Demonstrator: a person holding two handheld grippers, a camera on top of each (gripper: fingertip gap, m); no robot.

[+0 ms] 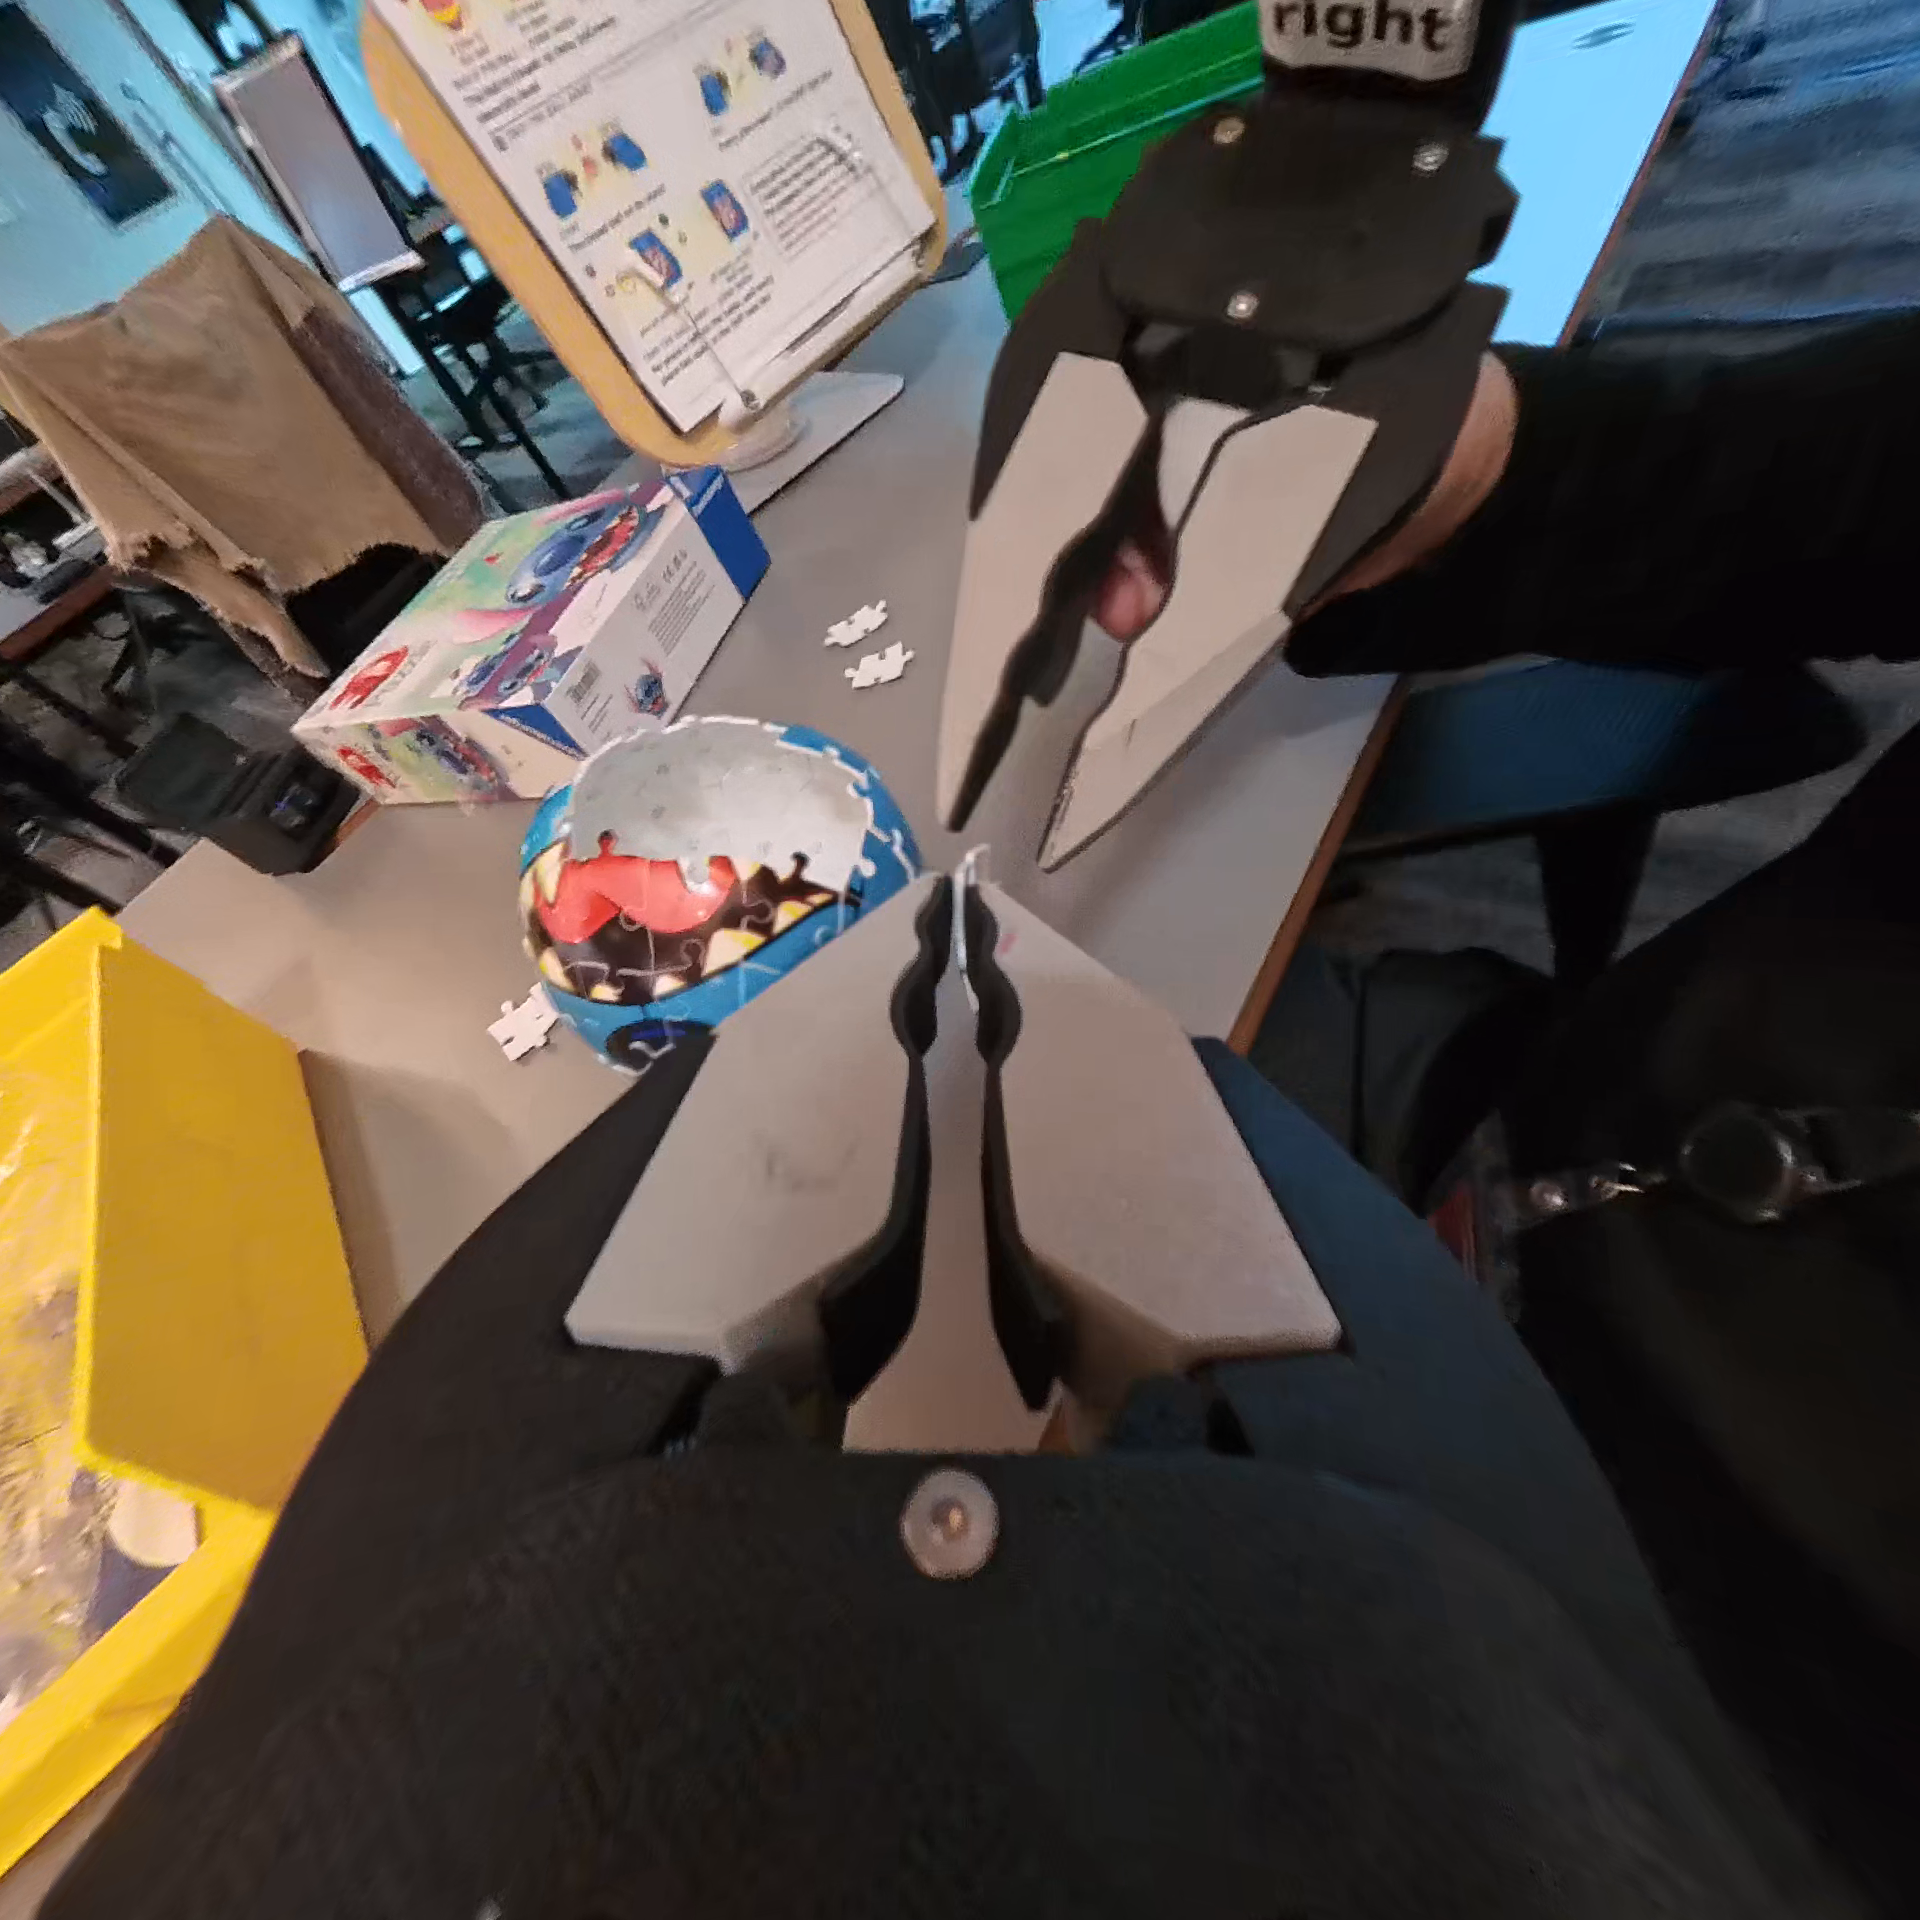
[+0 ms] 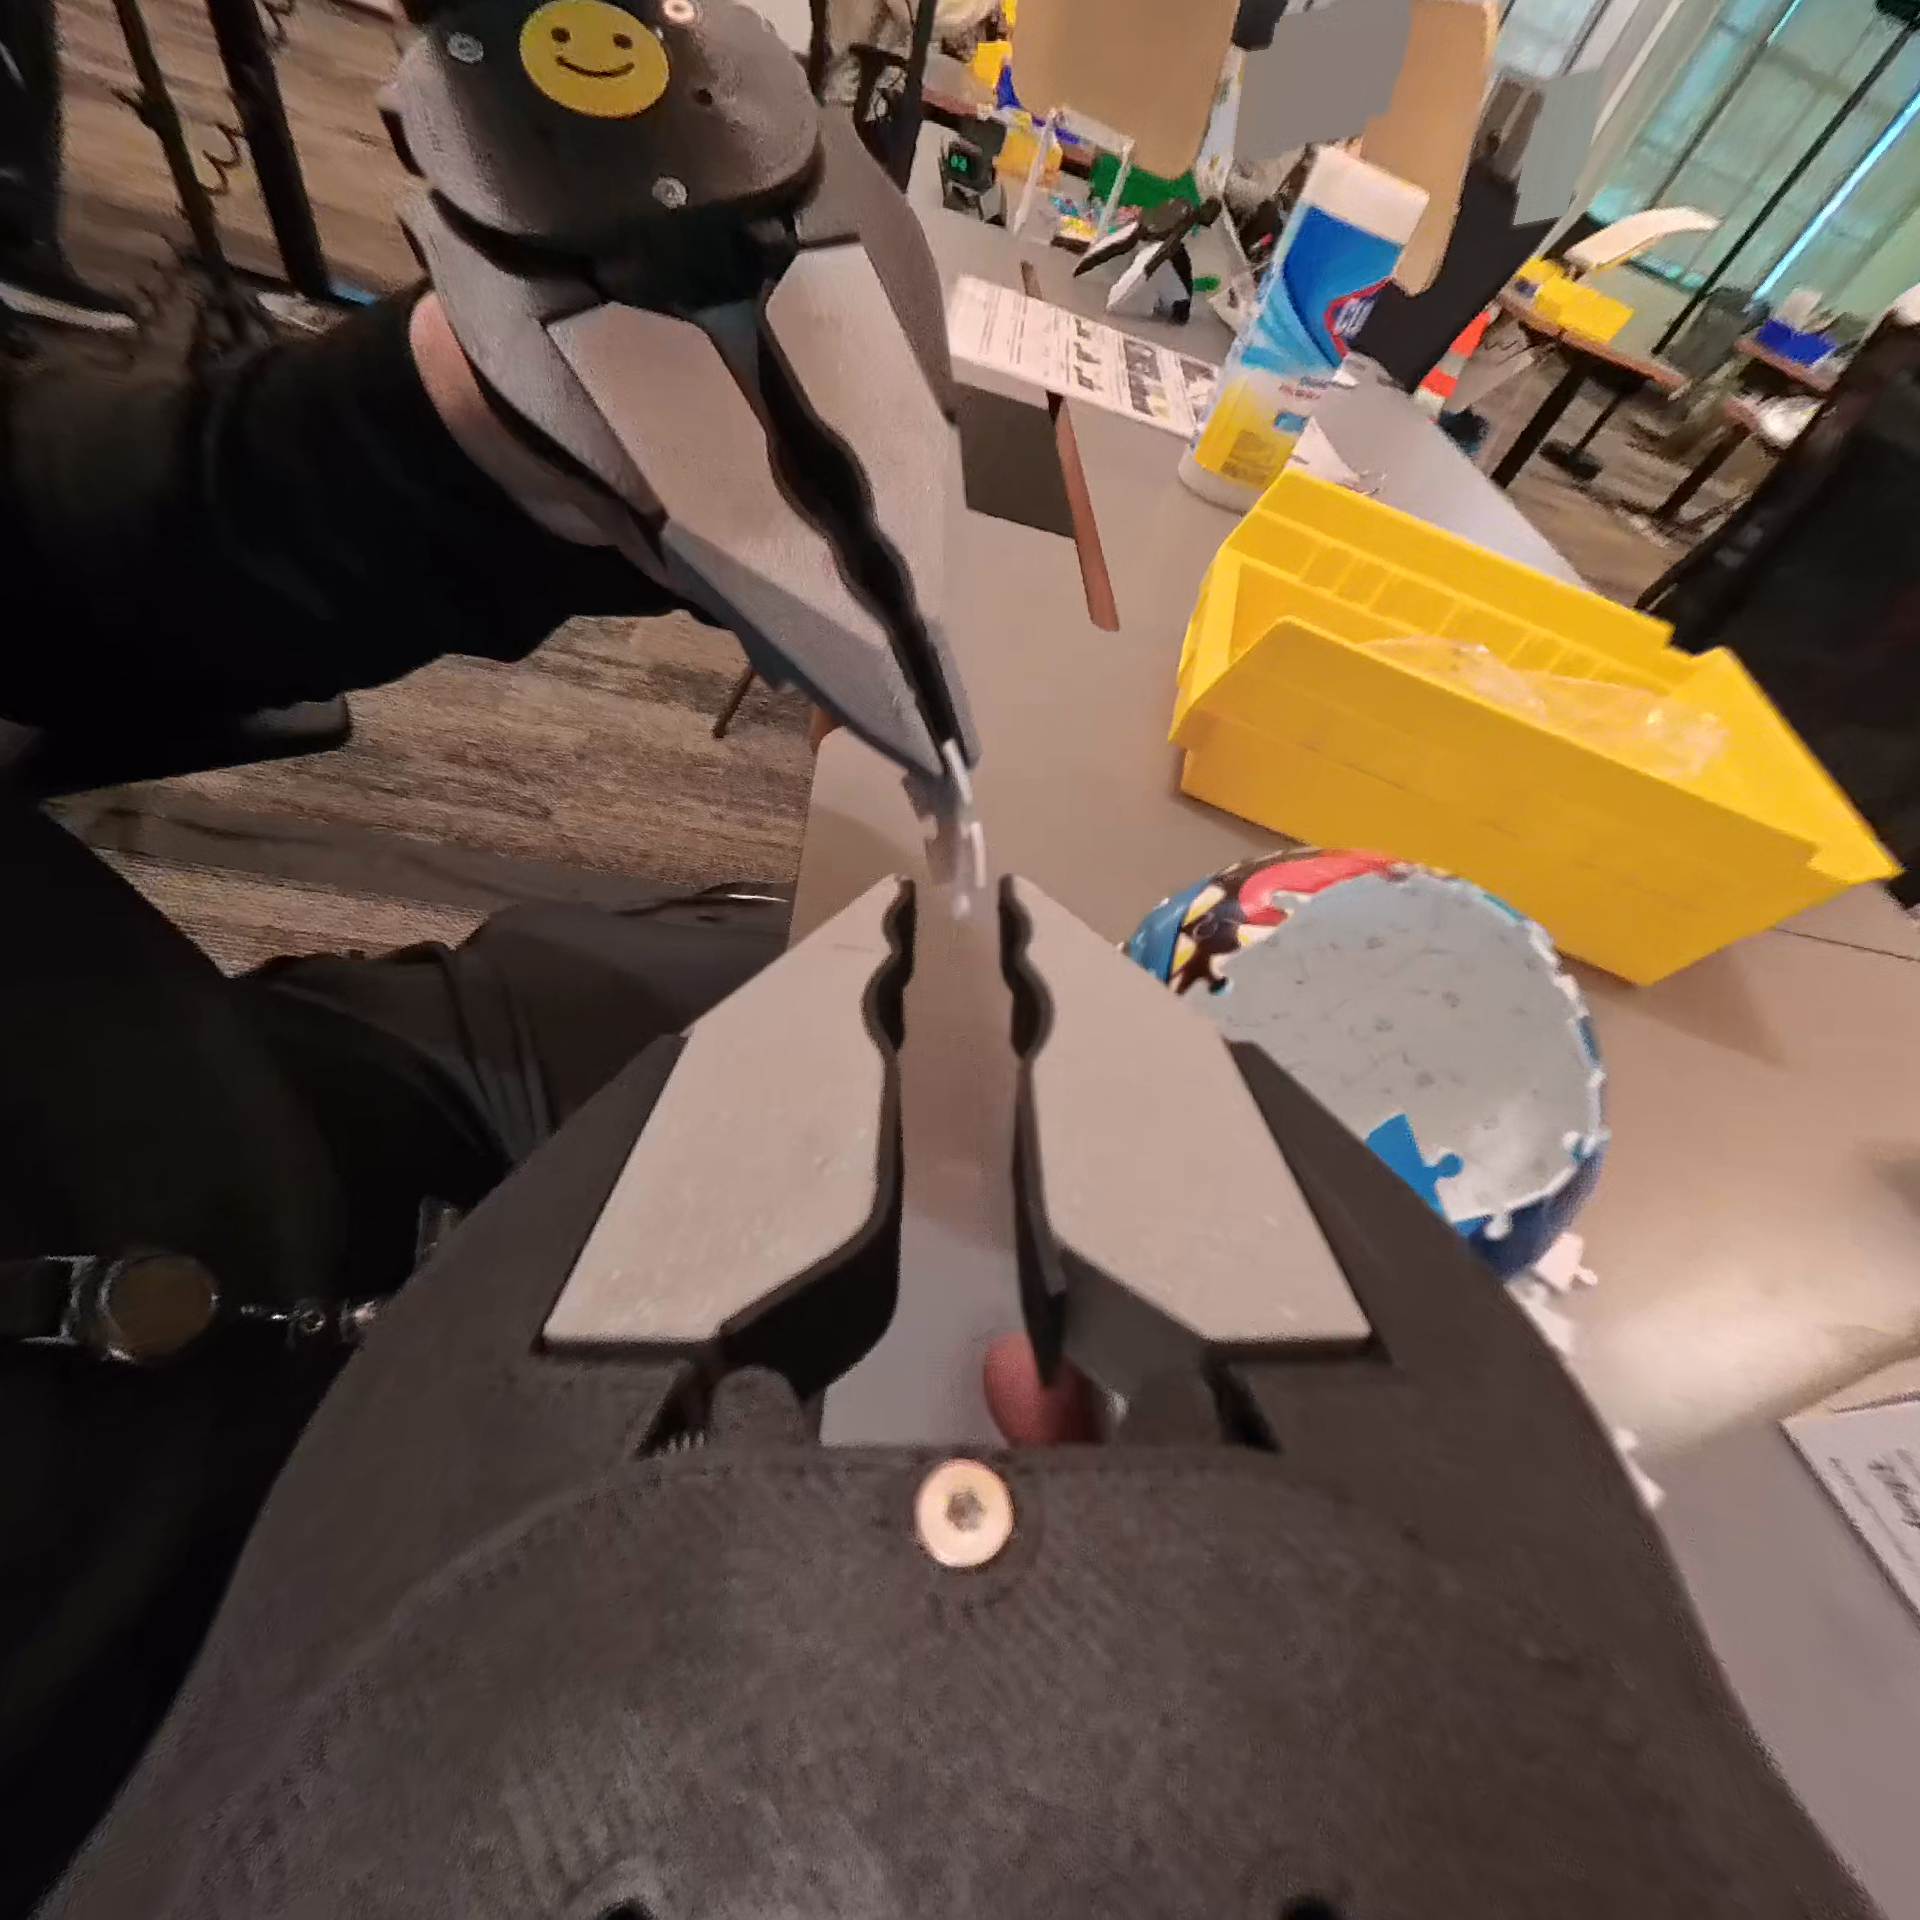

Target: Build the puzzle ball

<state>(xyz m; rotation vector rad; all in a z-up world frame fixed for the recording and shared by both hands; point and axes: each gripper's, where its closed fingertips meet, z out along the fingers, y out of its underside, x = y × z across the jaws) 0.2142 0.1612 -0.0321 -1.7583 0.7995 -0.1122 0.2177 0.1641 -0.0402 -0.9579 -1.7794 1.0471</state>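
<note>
The half-built puzzle ball (image 1: 717, 883) lies on the grey table (image 1: 436, 935), blue with a red and black picture, its grey inside showing; it also shows in the right wrist view (image 2: 1392, 1039). My left gripper (image 1: 964, 881) is shut on a white puzzle piece (image 1: 972, 868), seen edge-on, held above the table's edge to the right of the ball. In the right wrist view the left gripper (image 2: 951, 764) holds that piece (image 2: 961, 831) down toward my right gripper (image 2: 954, 888), which is open, its tips either side of the piece's lower end. The right gripper (image 1: 1003, 842) also shows open in the left wrist view.
Loose white pieces lie on the table (image 1: 868, 644) and beside the ball (image 1: 525, 1023). The puzzle box (image 1: 540, 644) lies behind the ball. A yellow bin (image 1: 156, 1195) (image 2: 1507, 727), an instruction sheet on a stand (image 1: 675, 208), a green bin (image 1: 1101, 156) and a wipes canister (image 2: 1299, 312) stand around. Left and right tips are no more than a few centimetres apart.
</note>
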